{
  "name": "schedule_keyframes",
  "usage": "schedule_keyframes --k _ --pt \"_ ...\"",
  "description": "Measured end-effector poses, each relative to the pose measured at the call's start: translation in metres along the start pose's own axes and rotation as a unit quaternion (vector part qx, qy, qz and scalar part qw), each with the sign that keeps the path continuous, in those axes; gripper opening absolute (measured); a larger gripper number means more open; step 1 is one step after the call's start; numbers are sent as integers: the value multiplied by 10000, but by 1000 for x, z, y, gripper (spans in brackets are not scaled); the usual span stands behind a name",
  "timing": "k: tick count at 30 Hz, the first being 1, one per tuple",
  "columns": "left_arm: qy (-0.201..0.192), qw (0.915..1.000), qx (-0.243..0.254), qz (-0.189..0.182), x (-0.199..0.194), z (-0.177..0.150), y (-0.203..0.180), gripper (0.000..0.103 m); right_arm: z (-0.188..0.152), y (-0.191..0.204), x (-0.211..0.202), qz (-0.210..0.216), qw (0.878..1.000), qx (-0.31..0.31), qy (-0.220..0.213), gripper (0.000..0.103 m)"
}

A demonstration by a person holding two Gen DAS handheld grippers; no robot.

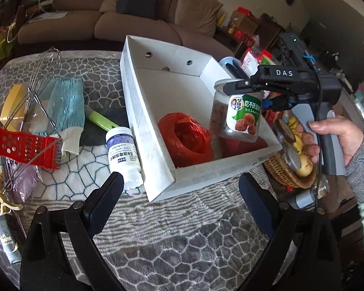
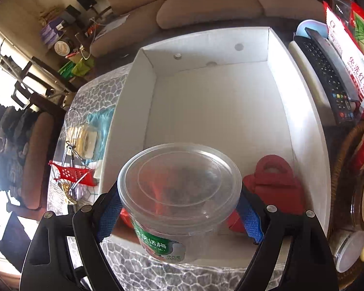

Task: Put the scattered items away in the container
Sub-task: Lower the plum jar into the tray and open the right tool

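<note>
I had the right hand-held gripper point(image 2: 179, 214) clamped on a clear plastic jar point(image 2: 179, 194) with a green label, its blue pads point(image 2: 251, 220) pressed to either side just under the lid, and the jar hung tilted above the near end of the white cardboard box point(image 1: 155, 143). From the left wrist view I could see the person's hand point(image 1: 332, 135) around the grey handle on the right. My left hand-held gripper point(image 1: 179, 189) stood with its fingers wide apart and nothing between them, above the desk point(image 1: 182, 230) in front of the box's near corner. Inside the box lay a red ball of twine point(image 1: 185, 138) and a red block-shaped thing point(image 2: 274, 184); the far half of its floor was bare. The desk wore a grey and white fleece cover with a cracked-stone pattern. To the left of the box a white bottle point(image 1: 123, 152) lay on its side against the wall, and further left were a green-handled tool point(image 1: 99, 121), a blue knitted glove point(image 1: 65, 101), a wire whisk point(image 1: 41, 72) and a red grater point(image 1: 24, 145). A wicker basket point(image 1: 286, 174) sat just off the box's right corner. Behind the desk ran a tan sofa point(image 1: 138, 14) with a dark cushion point(image 1: 137, 3), and clutter filled the shelves on the right.
</note>
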State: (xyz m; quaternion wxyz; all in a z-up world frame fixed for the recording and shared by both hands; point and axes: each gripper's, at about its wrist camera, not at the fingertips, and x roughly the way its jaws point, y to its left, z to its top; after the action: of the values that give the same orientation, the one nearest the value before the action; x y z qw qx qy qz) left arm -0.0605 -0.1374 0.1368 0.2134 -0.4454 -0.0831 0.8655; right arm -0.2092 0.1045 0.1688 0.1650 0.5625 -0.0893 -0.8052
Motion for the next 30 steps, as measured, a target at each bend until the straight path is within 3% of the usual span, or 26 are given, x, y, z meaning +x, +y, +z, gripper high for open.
schedule_keyframes --k 2,9,17,23,30 --pt "-111 9990 152 406 3 5 -5 95 7 -5 14 -64 9998 -58 199 87" --pt "-39 9964 295 792 13 3 -22 95 19 -14 44 -132 9971 -351 669 87" --pt "27 9974 57 715 19 3 -18 95 24 -23 62 135 9932 -367 1094 87" --pt "-86 9976 -140 678 14 6 -1 96 29 -21 85 88 9893 -383 1408 87" --pt "41 9973 -239 689 21 2 16 95 26 -29 105 -66 9870 -220 1590 89"
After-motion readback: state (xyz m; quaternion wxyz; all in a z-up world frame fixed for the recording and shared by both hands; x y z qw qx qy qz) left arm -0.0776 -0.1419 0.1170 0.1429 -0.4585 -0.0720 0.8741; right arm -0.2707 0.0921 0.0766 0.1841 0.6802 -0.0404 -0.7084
